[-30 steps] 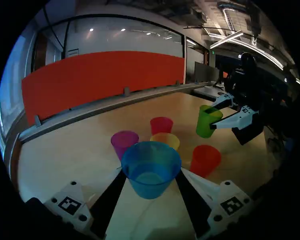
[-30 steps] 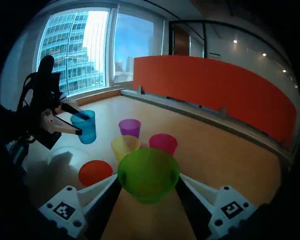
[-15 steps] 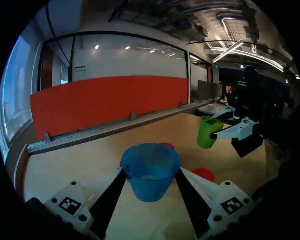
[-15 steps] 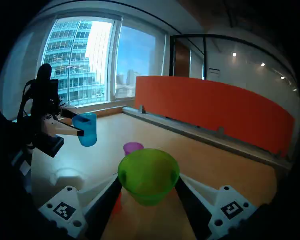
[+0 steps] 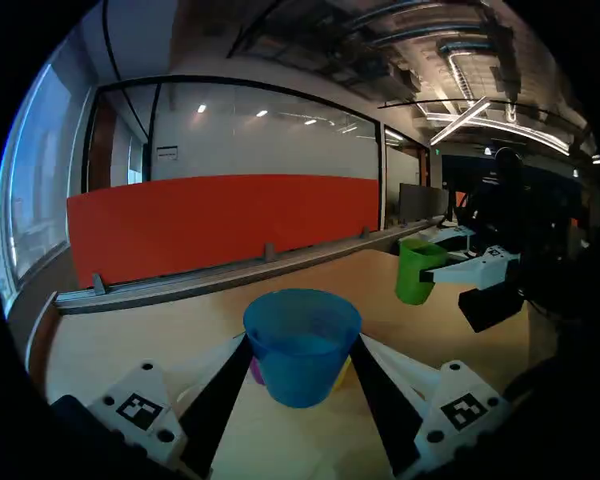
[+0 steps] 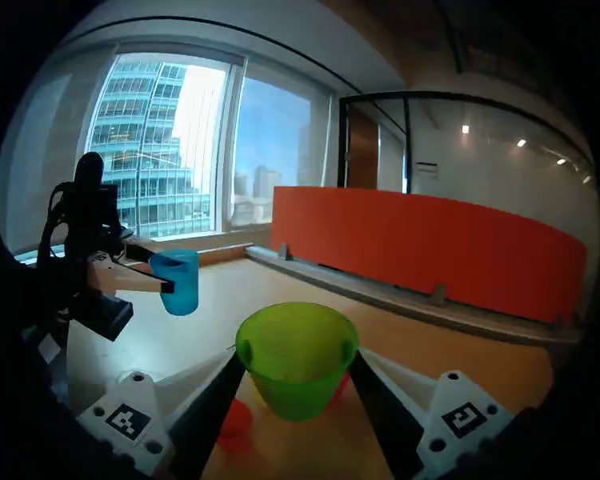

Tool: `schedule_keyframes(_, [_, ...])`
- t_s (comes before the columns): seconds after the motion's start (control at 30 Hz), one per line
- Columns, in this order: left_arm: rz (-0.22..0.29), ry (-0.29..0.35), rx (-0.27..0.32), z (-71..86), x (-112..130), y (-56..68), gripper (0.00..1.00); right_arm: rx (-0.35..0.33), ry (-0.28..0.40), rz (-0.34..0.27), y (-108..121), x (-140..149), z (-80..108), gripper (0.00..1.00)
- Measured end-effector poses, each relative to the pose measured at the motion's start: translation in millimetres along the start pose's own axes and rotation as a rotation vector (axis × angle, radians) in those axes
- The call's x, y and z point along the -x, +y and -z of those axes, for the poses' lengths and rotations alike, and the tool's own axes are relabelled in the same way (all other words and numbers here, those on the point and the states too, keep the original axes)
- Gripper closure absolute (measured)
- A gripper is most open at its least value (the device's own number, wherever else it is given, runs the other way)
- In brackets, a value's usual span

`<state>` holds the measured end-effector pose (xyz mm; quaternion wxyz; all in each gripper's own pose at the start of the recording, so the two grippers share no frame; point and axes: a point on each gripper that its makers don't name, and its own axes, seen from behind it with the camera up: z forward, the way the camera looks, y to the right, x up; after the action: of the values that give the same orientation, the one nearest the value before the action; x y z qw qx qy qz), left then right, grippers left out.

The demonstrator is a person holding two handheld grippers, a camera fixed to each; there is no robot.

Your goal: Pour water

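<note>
Above the desk, both cups hang in the air, well apart. Over there the left tongs pinch the blue cup by its sides, upright, with what looks like water low inside. The right tongs pinch the green cup, upright and seemingly empty. To pour well, I'd judge the blue rim should come just over the green mouth before any tilt. The green should be held level, and the tip made slowly, so the stream lands inside rather than on the red cup below.

Translucent plastic blue cup, green cup; smooth wood tbl.
</note>
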<state>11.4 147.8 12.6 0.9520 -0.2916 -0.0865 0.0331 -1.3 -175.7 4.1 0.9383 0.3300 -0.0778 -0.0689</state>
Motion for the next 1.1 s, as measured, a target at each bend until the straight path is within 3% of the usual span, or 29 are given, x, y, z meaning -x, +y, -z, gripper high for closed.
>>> schedule_keyframes(0.8, [-0.011,0.061,-0.004,2.7,-22,6.6,0.16,0.009,0.057,0.015,-2,-19,-3.6,0.09])
schedule_keyframes(1.1, [-0.062,0.082,-0.025,5.9,-34,3.4,0.16,-0.021,0.06,0.016,-11,-23,-4.2,0.1])
